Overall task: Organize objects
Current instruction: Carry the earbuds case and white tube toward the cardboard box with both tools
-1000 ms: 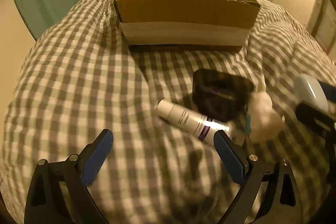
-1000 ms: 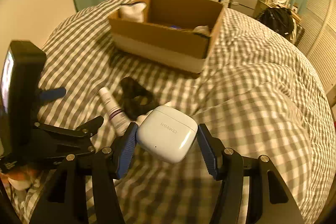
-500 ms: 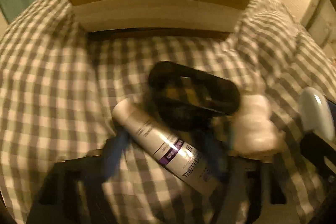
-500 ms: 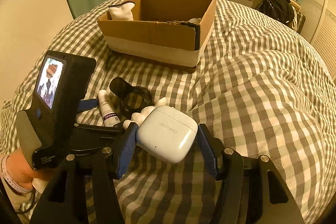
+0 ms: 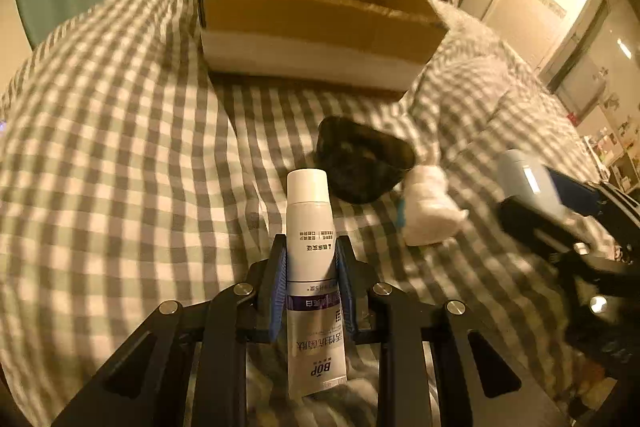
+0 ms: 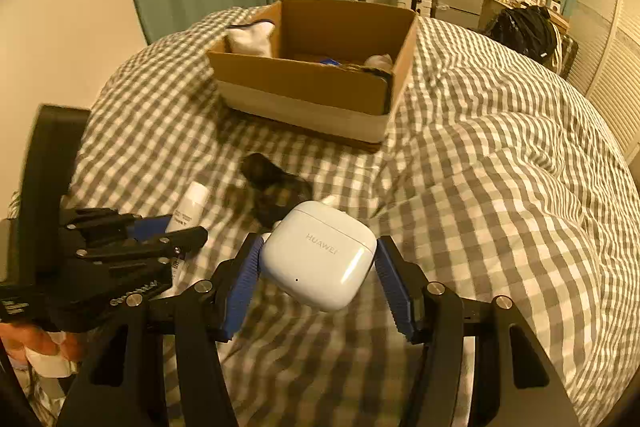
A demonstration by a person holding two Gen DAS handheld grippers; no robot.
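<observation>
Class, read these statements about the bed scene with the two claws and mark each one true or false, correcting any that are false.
1. The left claw is shut on the white tube. True.
2. The right claw holds nothing. False: it grips the white earbud case.
3. The cardboard box sits on the checked bedding. True.
4. The box is bare inside. False: a white sock and other items show in it.
5. A dark item lies on the bedding, outside the box. True.

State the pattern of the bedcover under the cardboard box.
A grey-and-white check; the bedcover around the cardboard box shows best in the right wrist view.
</observation>
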